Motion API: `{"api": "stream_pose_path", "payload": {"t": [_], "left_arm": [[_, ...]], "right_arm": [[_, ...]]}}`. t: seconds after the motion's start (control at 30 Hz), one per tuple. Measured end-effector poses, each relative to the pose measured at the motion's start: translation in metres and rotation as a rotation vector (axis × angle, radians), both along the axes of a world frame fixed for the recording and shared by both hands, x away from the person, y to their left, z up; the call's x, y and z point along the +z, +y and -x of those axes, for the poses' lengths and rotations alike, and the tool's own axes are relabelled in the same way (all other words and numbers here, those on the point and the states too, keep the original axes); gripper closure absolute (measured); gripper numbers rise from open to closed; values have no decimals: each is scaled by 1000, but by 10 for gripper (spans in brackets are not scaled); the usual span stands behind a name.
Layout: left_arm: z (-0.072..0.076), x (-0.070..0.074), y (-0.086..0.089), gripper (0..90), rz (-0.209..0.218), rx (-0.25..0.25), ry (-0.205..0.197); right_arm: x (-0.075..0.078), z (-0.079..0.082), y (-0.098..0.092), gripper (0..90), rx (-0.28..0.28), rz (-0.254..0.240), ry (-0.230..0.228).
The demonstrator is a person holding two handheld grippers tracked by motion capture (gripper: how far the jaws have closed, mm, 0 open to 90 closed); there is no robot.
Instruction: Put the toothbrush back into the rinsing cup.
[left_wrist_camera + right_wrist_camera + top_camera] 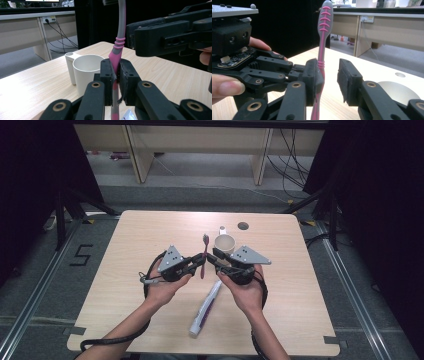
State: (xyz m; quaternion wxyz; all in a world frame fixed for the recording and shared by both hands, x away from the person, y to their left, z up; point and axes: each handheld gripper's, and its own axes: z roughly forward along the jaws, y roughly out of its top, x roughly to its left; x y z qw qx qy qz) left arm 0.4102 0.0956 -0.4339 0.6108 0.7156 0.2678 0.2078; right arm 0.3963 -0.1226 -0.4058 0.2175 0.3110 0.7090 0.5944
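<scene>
We hold the toothbrush [204, 254] upright just left of the cup [225, 243], left gripper [196, 263] clenched on its handle; right gripper [214, 261] brackets it, released. Light, stiff, slippery: grip the ribbed neck.

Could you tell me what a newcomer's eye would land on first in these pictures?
Probably the pink and grey toothbrush, held upright above the middle of the table, clamped in the left gripper, with the right gripper open around it. Just beyond stands a white cup, and a toothpaste tube lies nearer the person.
</scene>
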Motion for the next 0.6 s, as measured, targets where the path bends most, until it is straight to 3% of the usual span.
{"api": "stream_pose_path", "payload": {"t": [0.03,0.07,0.33,0.6], "left_arm": [[0,0,0,815,-2,-1,-2],[0,0,-1,815,-2,0,-2],[2,0,-5,815,-2,-5,-6],[4,0,-9,815,-6,-15,-9]], "right_arm": [[0,-2,0,700,-12,21,-36],[0,-2,0,700,-12,21,-36],[2,-2,4,706,9,-13,-7],[1,-2,7,738,-7,-30,29]]}}
